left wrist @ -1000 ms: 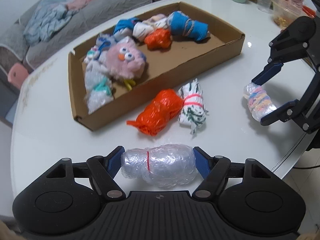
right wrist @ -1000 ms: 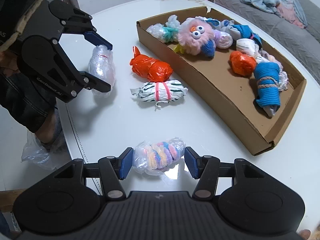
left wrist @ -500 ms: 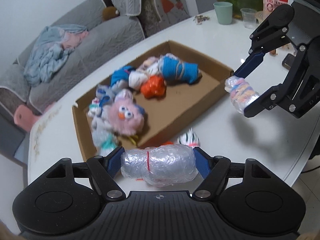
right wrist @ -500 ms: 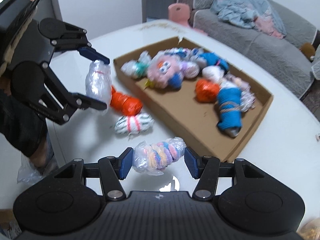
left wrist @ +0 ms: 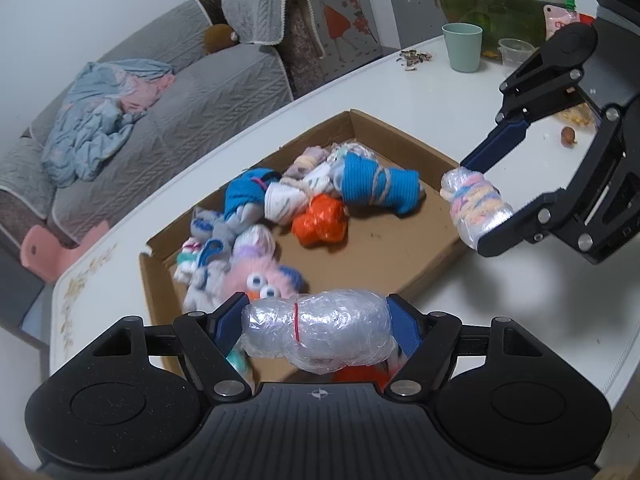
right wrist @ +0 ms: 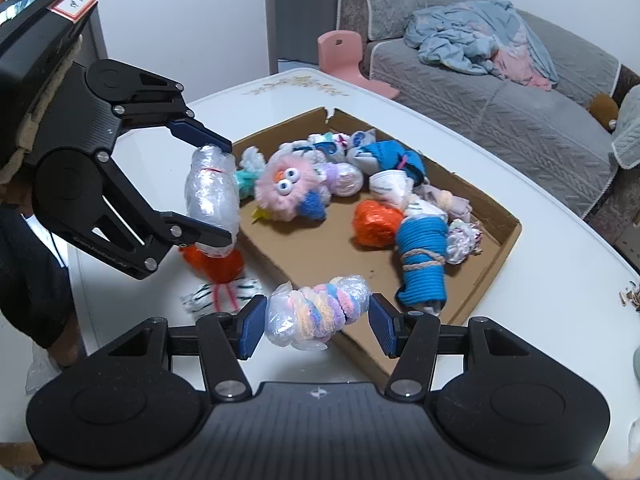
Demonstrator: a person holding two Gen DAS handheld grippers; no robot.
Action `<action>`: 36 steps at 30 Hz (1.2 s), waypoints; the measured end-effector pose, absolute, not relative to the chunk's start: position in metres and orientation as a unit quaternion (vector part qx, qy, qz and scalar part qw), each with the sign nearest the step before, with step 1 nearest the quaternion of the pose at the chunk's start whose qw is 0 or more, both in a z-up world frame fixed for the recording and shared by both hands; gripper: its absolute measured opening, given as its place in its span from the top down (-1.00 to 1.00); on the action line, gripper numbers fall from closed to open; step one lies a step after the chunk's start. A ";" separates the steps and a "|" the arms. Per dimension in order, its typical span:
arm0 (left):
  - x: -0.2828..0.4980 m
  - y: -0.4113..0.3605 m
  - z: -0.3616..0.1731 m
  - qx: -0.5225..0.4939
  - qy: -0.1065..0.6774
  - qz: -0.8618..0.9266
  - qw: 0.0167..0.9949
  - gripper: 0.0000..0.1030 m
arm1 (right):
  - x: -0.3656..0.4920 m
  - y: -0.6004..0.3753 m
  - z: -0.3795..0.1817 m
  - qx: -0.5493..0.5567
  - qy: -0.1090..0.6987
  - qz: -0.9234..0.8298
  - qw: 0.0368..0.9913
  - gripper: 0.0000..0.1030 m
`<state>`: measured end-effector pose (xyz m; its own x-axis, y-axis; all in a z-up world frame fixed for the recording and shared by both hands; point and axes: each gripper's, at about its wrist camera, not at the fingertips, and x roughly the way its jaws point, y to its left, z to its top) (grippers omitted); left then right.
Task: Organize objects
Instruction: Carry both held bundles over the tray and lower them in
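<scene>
Left hand-held gripper [left wrist: 318, 330] clamped a clear plastic bundle [left wrist: 318, 334] end to end, held in the air over the near edge of the cardboard tray [left wrist: 400, 248]. Right hand-held gripper [right wrist: 318, 320] gripped a pastel bundle [right wrist: 318, 316] the same way, above the tray's near corner. Both loads clear of the worktop [left wrist: 500, 312].

Risks, as judged: slick wrap pinched only at the tips could slip out and fall short onto the worktop, beside the orange bundle [right wrist: 214, 264] and striped bundle [right wrist: 220, 294] left outside. Tray already crowded at one end around the pink fuzzy toy [right wrist: 286, 188]; a drop there could roll. Grippers near each other; both releasing together risked a knock.
</scene>
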<state>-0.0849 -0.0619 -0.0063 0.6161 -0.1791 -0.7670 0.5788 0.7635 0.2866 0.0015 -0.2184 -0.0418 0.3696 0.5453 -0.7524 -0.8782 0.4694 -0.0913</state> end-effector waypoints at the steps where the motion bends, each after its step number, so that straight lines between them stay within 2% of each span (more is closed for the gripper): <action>1: -0.078 -0.064 -0.007 0.261 0.380 -0.222 0.859 -0.52 | 0.006 -0.218 -0.043 -0.249 0.336 0.450 0.789 0.00; 11: -0.012 -0.075 -0.030 0.199 0.414 -0.236 0.856 -0.52 | 0.052 -0.218 -0.054 -0.236 0.347 0.444 0.792 0.00; 24: 0.009 -0.070 -0.069 0.248 0.418 -0.254 0.836 -0.52 | 0.077 -0.183 -0.079 -0.292 0.348 0.484 0.748 0.00; 36: 0.019 -0.066 -0.078 0.246 0.406 -0.271 0.837 -0.59 | 0.083 -0.172 -0.093 -0.319 0.344 0.489 0.736 0.00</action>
